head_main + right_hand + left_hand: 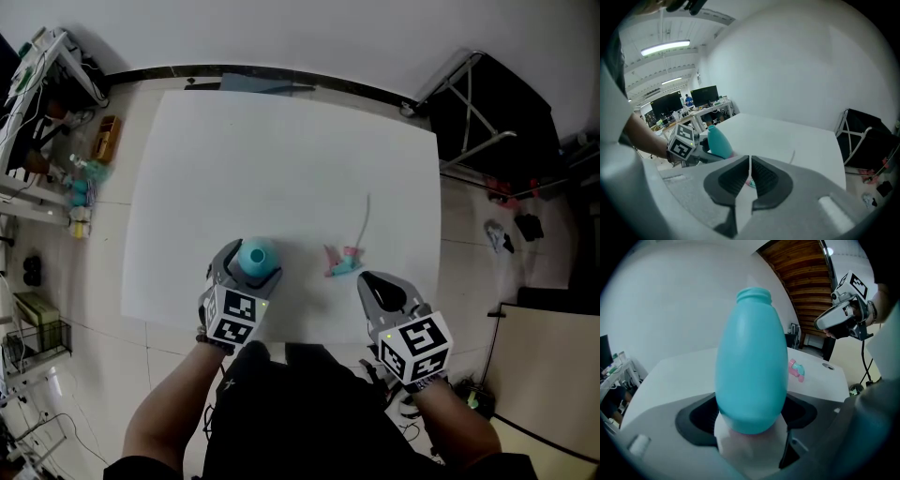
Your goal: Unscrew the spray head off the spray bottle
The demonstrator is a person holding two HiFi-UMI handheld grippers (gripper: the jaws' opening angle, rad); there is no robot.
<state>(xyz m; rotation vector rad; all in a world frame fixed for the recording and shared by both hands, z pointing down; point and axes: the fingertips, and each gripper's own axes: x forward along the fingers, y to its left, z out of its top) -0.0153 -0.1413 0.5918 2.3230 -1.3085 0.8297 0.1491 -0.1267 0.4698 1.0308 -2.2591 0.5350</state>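
Note:
A teal spray bottle [256, 256] [750, 362] with a bare, open neck stands upright near the front edge of the white table [281, 159]. My left gripper [248, 269] [750, 423] is closed around its lower body, jaws wide, pads against both sides. The pink and teal spray head [342, 261] [797, 370] lies on its side on the table to the bottle's right, its thin dip tube [366, 214] pointing away. My right gripper [377, 281] [750, 174] hovers just right of the spray head, shut and holding nothing. In the right gripper view, the bottle [718, 140] shows at left.
A black folding stand [487, 112] is off the table's right far corner. Shelving with small items [37, 122] lines the left side. Loose bits lie on the floor at right [511, 230]. A flat grey-blue piece [253, 84] rests at the table's far edge.

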